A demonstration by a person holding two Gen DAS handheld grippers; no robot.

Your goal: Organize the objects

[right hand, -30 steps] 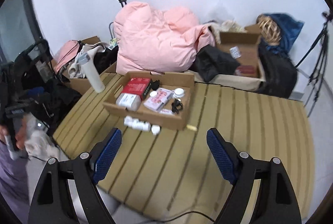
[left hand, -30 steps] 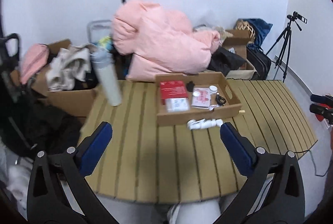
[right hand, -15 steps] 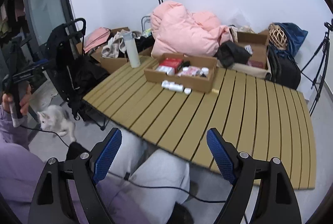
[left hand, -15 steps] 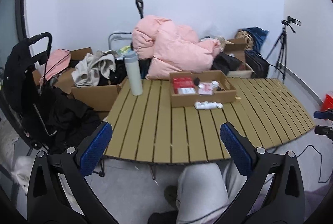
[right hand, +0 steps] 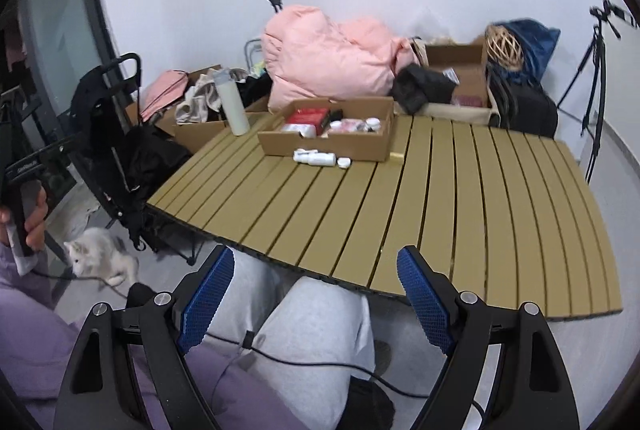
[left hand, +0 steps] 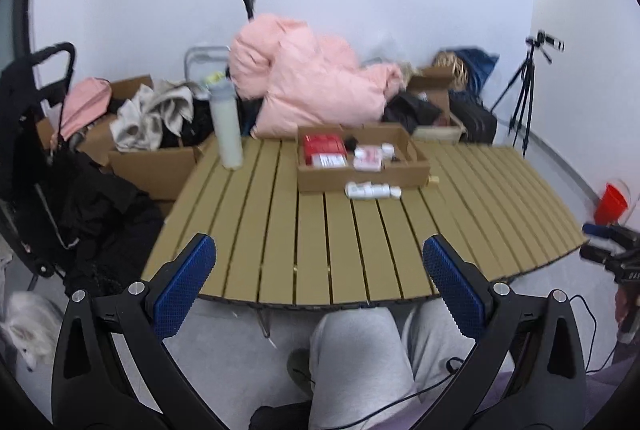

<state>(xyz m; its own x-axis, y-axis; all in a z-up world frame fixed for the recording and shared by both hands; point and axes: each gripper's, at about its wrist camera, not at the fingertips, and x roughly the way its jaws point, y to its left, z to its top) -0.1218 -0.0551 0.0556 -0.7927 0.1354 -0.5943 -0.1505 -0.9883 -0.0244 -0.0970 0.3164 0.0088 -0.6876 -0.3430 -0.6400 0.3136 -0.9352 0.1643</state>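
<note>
A shallow cardboard tray [left hand: 362, 176] [right hand: 328, 146] stands at the far side of the slatted wooden table [left hand: 360, 230] [right hand: 440, 198]. It holds a red box [left hand: 323, 145] [right hand: 307, 116], white packets and small jars. A white bottle [left hand: 368, 190] [right hand: 314, 157] lies on the table just in front of the tray, with a small white cap [right hand: 344, 162] beside it. A tall white flask [left hand: 225, 126] [right hand: 232, 102] stands at the table's far left. My left gripper [left hand: 318, 280] and right gripper [right hand: 314, 296] are open and empty, held back from the table's near edge above my lap.
Behind the table lie a pink duvet [left hand: 308, 82], cardboard boxes with clothes [left hand: 152, 150] and dark bags [right hand: 520, 106]. A black stroller [left hand: 44, 150] stands left, a tripod [left hand: 524, 90] right. A white cat [right hand: 100, 256] sits on the floor at left. A red cup [left hand: 610, 204] stands right.
Both grippers pulled far back from the table, then the left came a little closer again. They stay open and empty. The objects on the table have not moved.
</note>
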